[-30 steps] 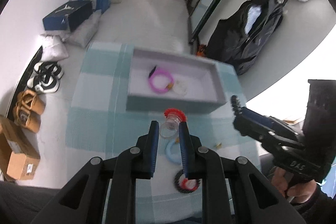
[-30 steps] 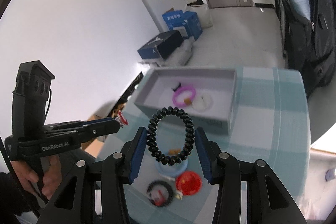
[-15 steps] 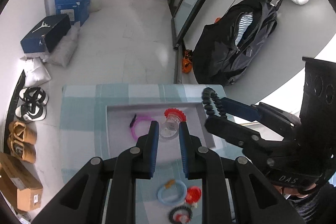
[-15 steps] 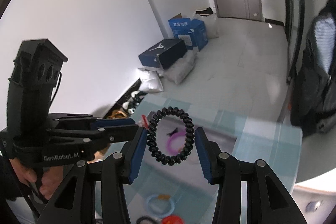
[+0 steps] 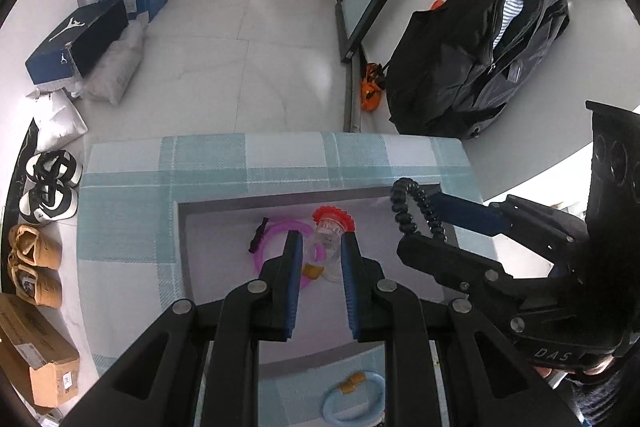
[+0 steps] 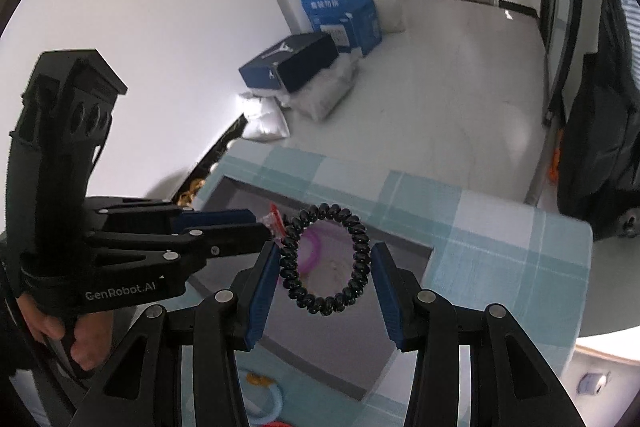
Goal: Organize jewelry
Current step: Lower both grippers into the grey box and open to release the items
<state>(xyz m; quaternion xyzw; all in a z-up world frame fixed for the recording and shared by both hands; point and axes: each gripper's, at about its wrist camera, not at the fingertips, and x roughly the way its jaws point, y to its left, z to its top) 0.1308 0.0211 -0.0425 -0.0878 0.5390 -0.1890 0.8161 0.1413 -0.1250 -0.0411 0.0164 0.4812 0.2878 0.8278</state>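
Observation:
Over the grey tray (image 5: 280,201), my left gripper (image 5: 320,239) is shut on a small clear trinket with a red frilled cap (image 5: 330,227). A pink bracelet (image 5: 276,229) and a pale clear ring lie in the tray beneath it. To its right, my right gripper (image 5: 416,223) is shut on a black coil bracelet (image 5: 418,213). In the right wrist view the coil bracelet (image 6: 324,259) hangs upright between the pads of the right gripper (image 6: 326,251), above the tray (image 6: 256,193). The left gripper (image 6: 262,225) reaches in from the left with the red cap (image 6: 276,223) at its tip.
The tray sits on a teal checked tablecloth (image 5: 240,163). A light blue bracelet (image 5: 356,403) lies on the cloth near me. On the floor beyond are a black bag (image 5: 480,59), shoe boxes (image 5: 76,43), shoes (image 5: 48,187) and a cardboard box (image 5: 36,355).
Both grippers have moved forward from the near side of the cloth to above the tray, each still carrying its item. The light blue bracelet now lies behind them.

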